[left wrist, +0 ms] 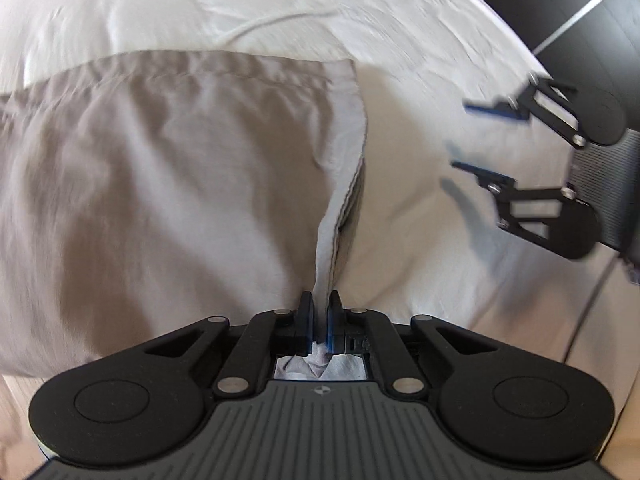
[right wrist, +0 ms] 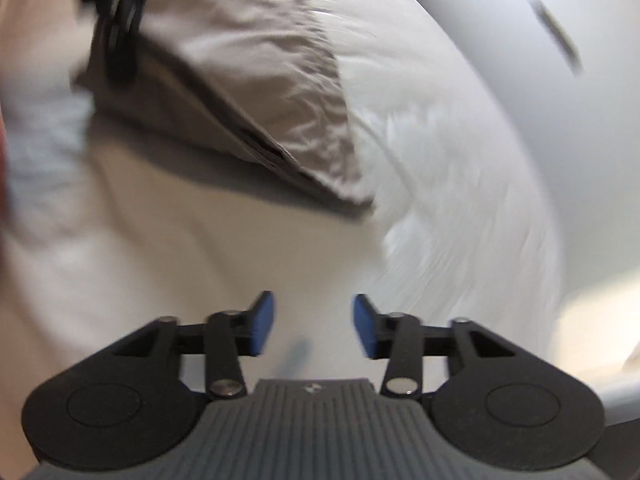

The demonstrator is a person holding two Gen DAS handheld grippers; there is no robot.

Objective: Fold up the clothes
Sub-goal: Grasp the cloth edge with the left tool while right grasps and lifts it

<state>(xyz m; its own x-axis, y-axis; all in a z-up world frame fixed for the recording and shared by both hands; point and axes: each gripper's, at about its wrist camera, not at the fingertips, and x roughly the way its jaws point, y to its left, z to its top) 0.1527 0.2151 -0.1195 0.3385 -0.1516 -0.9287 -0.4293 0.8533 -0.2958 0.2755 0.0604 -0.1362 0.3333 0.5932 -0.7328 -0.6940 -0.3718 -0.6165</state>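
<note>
Beige garment [left wrist: 168, 184] spread over left and centre of frame on white sheet [left wrist: 420, 128], left gripper [left wrist: 319, 320] at bottom centre clamped on its bunched edge, right gripper [left wrist: 476, 140] at right edge, jaws apart, empty, above sheet.

The room is bright with soft light. The white sheet [left wrist: 420, 60] glows and looks washed out near the top. A dark shadow lies under the lifted tan cloth [right wrist: 248, 92]. Both pictures are smeared with blur and bend round at the edges.
</note>
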